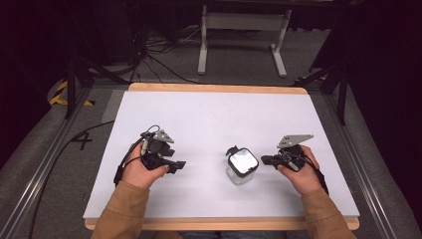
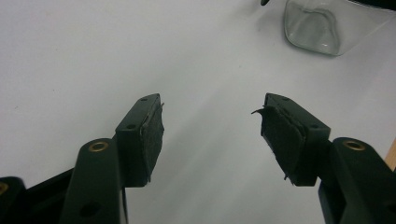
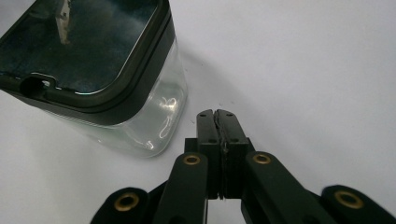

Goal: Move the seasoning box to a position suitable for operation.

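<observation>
- Standing upright on the white table (image 1: 209,119), a clear square glass jar (image 1: 242,168) is capped by a black-rimmed lid (image 3: 88,51).
- The left gripper (image 2: 212,126) is held spread apart.
- The right gripper (image 3: 217,122) is pressed together, empty, beside the jar.

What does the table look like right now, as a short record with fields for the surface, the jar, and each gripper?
surface: white table top with a wooden edge
jar: clear square glass jar with dark-rimmed lid on, upright, right of centre
left gripper: jaws open, nothing between them, well left of the jar
right gripper: jaws shut, empty, just beside the jar's right side; contact unclear
</observation>
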A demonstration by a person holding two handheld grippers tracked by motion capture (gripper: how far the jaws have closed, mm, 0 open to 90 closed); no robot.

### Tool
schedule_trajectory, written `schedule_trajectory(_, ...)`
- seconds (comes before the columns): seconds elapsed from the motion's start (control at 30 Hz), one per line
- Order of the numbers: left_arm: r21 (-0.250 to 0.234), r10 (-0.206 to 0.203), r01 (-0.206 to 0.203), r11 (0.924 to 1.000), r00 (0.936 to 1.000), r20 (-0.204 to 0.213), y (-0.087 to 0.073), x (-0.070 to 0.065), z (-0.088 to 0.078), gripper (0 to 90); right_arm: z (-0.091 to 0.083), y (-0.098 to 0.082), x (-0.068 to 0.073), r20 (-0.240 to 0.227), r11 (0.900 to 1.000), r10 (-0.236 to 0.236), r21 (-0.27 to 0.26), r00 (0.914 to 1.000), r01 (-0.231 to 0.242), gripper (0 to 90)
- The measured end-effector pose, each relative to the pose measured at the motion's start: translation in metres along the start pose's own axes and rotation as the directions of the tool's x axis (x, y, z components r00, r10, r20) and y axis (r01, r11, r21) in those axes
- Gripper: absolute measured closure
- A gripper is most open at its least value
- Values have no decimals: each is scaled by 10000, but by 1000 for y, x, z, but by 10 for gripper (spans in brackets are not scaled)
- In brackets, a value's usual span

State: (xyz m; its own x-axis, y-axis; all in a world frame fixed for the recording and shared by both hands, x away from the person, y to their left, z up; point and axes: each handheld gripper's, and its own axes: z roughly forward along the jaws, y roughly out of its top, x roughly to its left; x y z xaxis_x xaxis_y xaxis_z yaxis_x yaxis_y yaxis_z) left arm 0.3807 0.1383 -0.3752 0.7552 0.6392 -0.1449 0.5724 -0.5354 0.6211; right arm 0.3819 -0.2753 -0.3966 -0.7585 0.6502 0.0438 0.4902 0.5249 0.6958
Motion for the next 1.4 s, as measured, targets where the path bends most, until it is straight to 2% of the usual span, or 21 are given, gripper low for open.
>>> schedule_trajectory(0.63, 75, 56, -56, 10000, 10000, 47, 0, -2, 0, 385, 8, 3, 6, -276, 9995, 81, -317, 9996, -89, 900)
schedule_trajectory(0.87, 134, 100, -101, 9999, 9999, 61, 0, -1, 2, 380, 15, 4, 9, -813, 9996, 33, -285, 9967, -57, 898)
schedule_trajectory(1.4, 277, 345, -352, 9990, 9991, 259, 8, -4, 9, 377, 13, 0, 18, -913, 9992, -239, 285, 9955, 266, 900)
